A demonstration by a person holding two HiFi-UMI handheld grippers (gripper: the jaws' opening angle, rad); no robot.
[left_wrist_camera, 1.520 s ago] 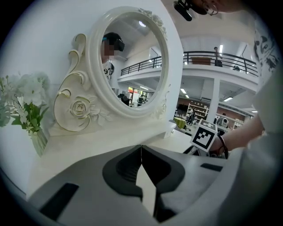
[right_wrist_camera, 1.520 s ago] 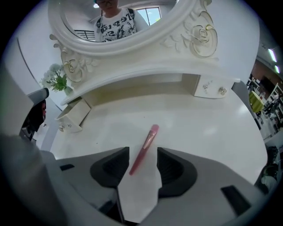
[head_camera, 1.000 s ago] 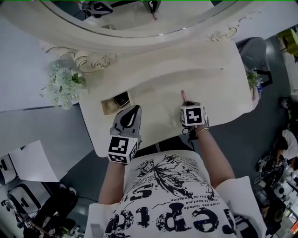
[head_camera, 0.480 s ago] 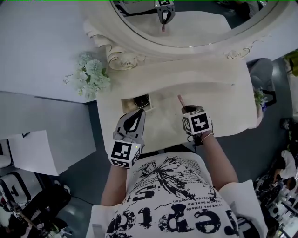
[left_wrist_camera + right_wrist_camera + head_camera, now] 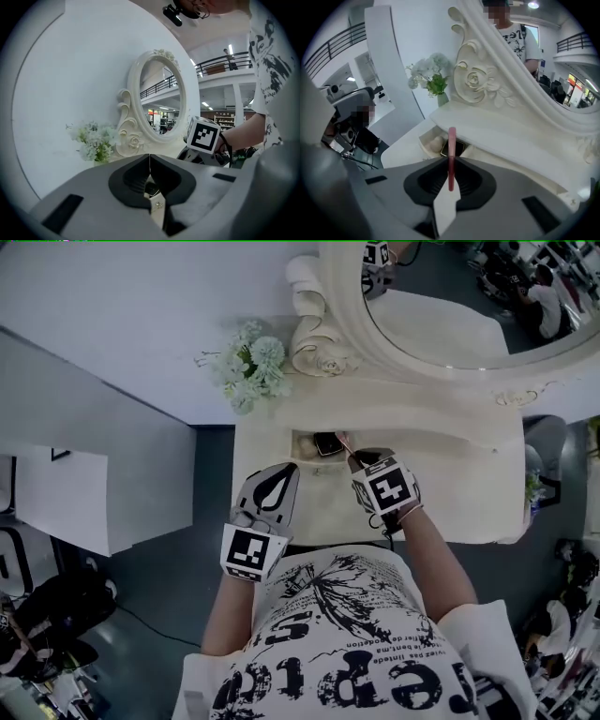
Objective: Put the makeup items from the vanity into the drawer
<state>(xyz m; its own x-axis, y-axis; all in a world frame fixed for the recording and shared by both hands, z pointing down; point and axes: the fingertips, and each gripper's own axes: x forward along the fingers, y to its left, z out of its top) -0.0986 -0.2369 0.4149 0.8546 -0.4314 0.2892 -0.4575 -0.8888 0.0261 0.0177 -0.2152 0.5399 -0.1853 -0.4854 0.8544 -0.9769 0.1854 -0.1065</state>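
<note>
A slim pink makeup stick [image 5: 451,145] stands between the jaws of my right gripper [image 5: 451,161], which is shut on it. In the head view the right gripper [image 5: 354,460] is at the right edge of the open drawer [image 5: 302,457], and the stick [image 5: 343,443] points over it. A dark square compact [image 5: 326,443] lies in the drawer, beside a pale item [image 5: 435,140]. My left gripper [image 5: 281,471] hovers just in front of the drawer, its jaws shut with nothing between them [image 5: 150,161].
The cream vanity top [image 5: 450,474] stretches to the right. An oval mirror with a carved frame [image 5: 323,352] stands at the back. A vase of white flowers [image 5: 248,367] sits at the back left corner. A white wall panel is to the left.
My right gripper has carried the pink stick leftward from the middle of the vanity to the drawer. The left gripper has stayed by the drawer's front.
</note>
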